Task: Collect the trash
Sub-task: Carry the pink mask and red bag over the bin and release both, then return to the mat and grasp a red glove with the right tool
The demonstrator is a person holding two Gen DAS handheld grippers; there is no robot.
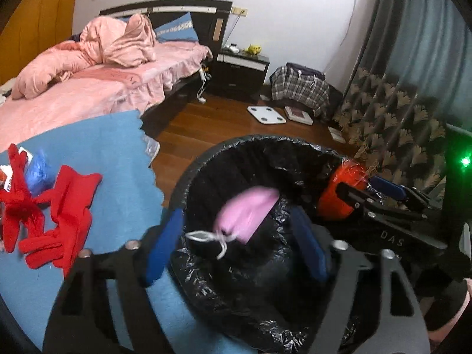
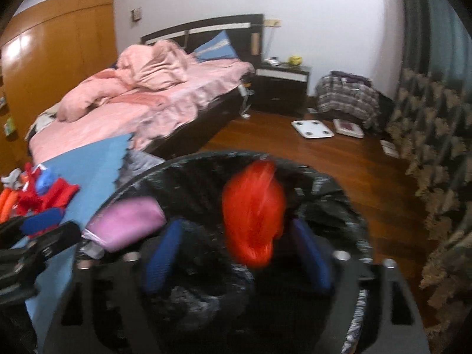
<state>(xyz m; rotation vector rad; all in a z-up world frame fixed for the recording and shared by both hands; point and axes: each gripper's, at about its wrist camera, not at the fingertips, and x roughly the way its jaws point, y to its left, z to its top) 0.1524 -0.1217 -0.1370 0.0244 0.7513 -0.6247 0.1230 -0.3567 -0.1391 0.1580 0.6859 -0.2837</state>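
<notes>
Both grippers hang over the bin (image 1: 265, 206), which is lined with a black bag and stands beside the jagged right edge of the blue mat (image 1: 97, 153). The left gripper (image 1: 236, 244) has its jaws spread wide; a pink pouch (image 1: 247, 212) sits between them, blurred, touching neither blue finger (image 1: 163, 244) as far as can be seen. Its long axis runs from lower left to upper right, with the tied white cord end toward the left finger. The right gripper (image 2: 239, 250) also has its jaws apart, with a crumpled orange plastic piece (image 2: 253, 209) between them over the bin's mouth, long axis nearly upright, blurred; whether it touches a finger cannot be told. On the mat's left edge lie red gloves (image 1: 59, 206) and a blue wad (image 1: 38, 168).
</notes>
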